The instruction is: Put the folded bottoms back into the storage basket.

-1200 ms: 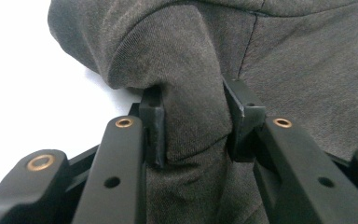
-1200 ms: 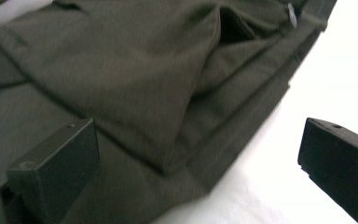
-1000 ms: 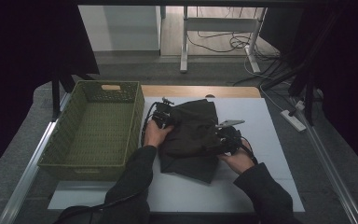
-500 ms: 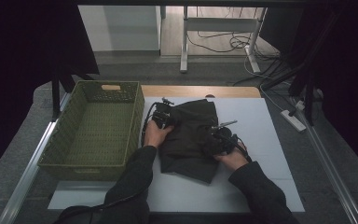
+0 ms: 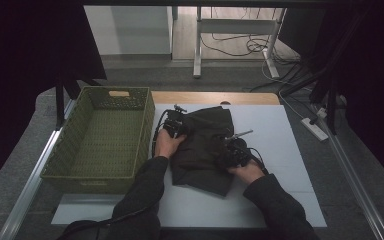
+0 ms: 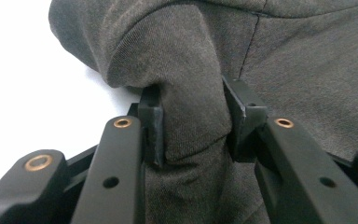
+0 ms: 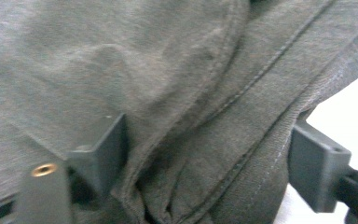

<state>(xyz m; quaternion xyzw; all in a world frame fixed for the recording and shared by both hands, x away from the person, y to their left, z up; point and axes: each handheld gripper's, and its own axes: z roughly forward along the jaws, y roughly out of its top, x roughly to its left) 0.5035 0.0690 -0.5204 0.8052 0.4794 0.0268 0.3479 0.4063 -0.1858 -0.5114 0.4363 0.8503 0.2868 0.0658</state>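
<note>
Beside the green woven basket [image 5: 100, 135], the soft, limp dark grey cloth garment [image 5: 202, 147] is pinched by the left gripper [image 6: 193, 123], while the right gripper [image 7: 209, 158], jaws just closing, straddles its thick seamed edge, the best hold.

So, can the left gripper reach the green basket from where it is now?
Probably yes. The left gripper sits right beside the green basket, whose open top faces up with nothing between them. But its jaws are shut on a fold of the dark cloth, so the cloth would come along.

I had the garment [image 5: 202, 150] on the mat [image 5: 280, 150], with the basket [image 5: 105, 137] just left of it.
</note>
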